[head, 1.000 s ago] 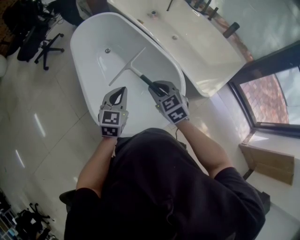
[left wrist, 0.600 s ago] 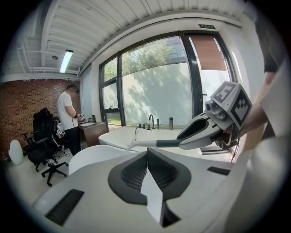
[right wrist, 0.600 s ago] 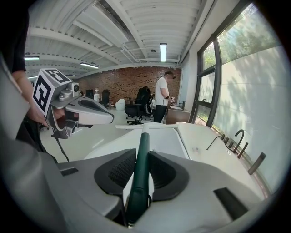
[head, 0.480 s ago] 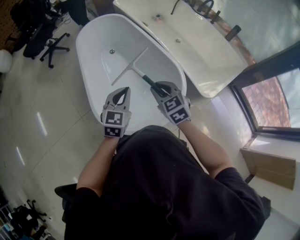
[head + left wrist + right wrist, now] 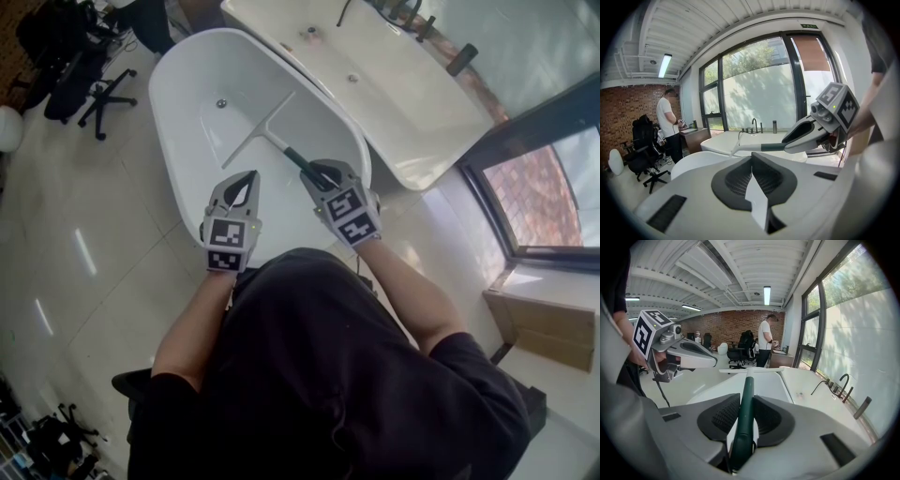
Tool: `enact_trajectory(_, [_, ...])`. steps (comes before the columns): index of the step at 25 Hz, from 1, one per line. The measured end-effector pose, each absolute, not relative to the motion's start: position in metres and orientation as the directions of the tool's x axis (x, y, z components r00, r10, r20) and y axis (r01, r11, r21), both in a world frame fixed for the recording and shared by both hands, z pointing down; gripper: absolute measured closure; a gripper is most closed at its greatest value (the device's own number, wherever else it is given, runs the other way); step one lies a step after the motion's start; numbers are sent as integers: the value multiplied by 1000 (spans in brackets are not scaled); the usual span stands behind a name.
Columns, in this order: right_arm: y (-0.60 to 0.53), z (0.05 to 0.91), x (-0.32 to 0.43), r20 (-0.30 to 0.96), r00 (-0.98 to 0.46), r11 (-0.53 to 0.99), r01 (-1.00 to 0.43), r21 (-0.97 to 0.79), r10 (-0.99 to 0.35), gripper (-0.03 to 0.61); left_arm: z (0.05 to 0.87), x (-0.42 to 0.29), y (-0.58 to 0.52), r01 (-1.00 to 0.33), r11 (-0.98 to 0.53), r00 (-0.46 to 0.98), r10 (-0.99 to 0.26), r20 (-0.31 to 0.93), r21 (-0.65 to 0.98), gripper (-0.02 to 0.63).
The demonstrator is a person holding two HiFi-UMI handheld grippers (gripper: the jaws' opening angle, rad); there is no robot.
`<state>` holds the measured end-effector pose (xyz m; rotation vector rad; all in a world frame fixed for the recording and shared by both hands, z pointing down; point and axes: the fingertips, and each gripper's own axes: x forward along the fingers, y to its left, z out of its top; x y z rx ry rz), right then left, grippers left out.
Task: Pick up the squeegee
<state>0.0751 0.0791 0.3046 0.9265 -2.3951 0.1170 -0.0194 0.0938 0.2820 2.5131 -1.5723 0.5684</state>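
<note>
The squeegee has a white T-shaped blade and a dark green handle. My right gripper is shut on that handle and holds the squeegee out over the white oval bathtub. In the right gripper view the handle runs between the jaws and the white blade lies crosswise ahead. My left gripper hovers beside it over the tub's near rim, jaws together with nothing between them. In the left gripper view the squeegee and the right gripper show on the right.
A second, rectangular bathtub with dark taps stands behind the oval one. Office chairs sit on the tiled floor at the left. A person stands far off by a counter. A large window is at the right.
Both grippers keep their places relative to each other and the squeegee stays in the right one. The head view has shifted slightly.
</note>
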Motion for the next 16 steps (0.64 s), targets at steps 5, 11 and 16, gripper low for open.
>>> enact_trajectory(5, [79, 303, 78, 531, -598, 751, -649, 119, -601, 480, 280, -17, 94, -884, -458, 393, -839, 376, -98, 612])
enact_trajectory(11, [79, 304, 79, 529, -598, 752, -648, 123, -602, 480, 282, -14, 95, -882, -460, 393, -839, 376, -103, 612])
enact_trajectory(16, [82, 301, 77, 526, -601, 751, -650, 118, -603, 480, 280, -16, 97, -882, -459, 393, -839, 375, -104, 612])
